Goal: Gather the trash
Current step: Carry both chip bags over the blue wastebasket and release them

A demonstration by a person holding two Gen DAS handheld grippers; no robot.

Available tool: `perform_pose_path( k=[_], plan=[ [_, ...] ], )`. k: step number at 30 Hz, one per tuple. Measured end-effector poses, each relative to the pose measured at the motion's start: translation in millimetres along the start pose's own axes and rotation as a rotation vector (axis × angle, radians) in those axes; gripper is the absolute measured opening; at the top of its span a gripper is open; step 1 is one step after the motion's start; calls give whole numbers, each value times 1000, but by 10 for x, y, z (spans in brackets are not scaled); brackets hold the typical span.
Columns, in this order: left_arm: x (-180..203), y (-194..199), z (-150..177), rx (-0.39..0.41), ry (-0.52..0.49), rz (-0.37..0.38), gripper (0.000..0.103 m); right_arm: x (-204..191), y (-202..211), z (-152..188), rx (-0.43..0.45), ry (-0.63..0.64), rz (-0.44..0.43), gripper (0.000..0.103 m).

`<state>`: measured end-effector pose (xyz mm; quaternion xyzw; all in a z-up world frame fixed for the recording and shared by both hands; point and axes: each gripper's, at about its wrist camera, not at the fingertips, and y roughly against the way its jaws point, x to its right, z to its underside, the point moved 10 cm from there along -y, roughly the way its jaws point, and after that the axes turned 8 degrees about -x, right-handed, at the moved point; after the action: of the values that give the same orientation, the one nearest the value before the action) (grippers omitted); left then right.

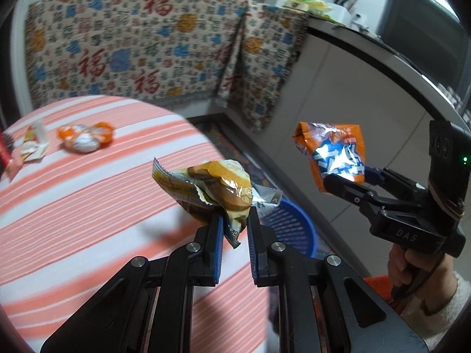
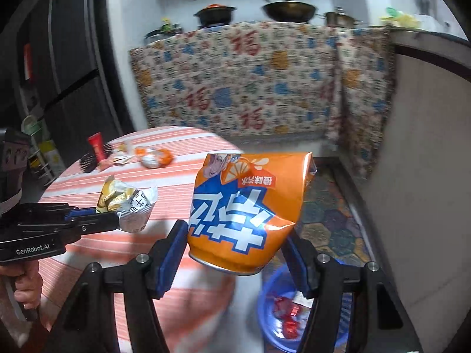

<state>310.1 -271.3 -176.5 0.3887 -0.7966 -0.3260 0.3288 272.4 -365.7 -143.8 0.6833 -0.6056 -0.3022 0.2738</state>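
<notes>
My left gripper (image 1: 234, 223) is shut on a crumpled yellow snack wrapper (image 1: 212, 188), held in the air over the edge of the round striped table (image 1: 88, 206). To its right, my right gripper (image 1: 347, 182) is shut on a crushed orange soda can (image 1: 332, 153). In the right wrist view the can (image 2: 244, 214) sits squeezed between the blue pads of the right gripper (image 2: 238, 244), and the left gripper (image 2: 114, 217) holds the wrapper (image 2: 126, 203) at the left. A blue mesh basket (image 1: 297, 223) stands on the floor below both grippers; it (image 2: 265, 309) holds red wrappers.
More trash lies far back on the table: an orange and silver wrapper (image 1: 85, 138) and small white and yellow wrappers (image 1: 34, 144). A red tube (image 2: 97, 145) and a black brush (image 2: 88, 158) lie beside them. A patterned cloth (image 1: 132, 47) hangs over the counter behind.
</notes>
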Motion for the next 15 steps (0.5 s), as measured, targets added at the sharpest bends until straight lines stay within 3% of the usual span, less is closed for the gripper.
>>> perform_pose_path(
  k=[7, 15],
  plan=[
    [595, -325, -59, -32, -68, 38, 14, 786, 234, 180, -30, -103, 87, 64],
    [876, -748, -37, -81, -76, 52, 13, 1399, 122, 478, -127, -164, 136, 64]
  ],
)
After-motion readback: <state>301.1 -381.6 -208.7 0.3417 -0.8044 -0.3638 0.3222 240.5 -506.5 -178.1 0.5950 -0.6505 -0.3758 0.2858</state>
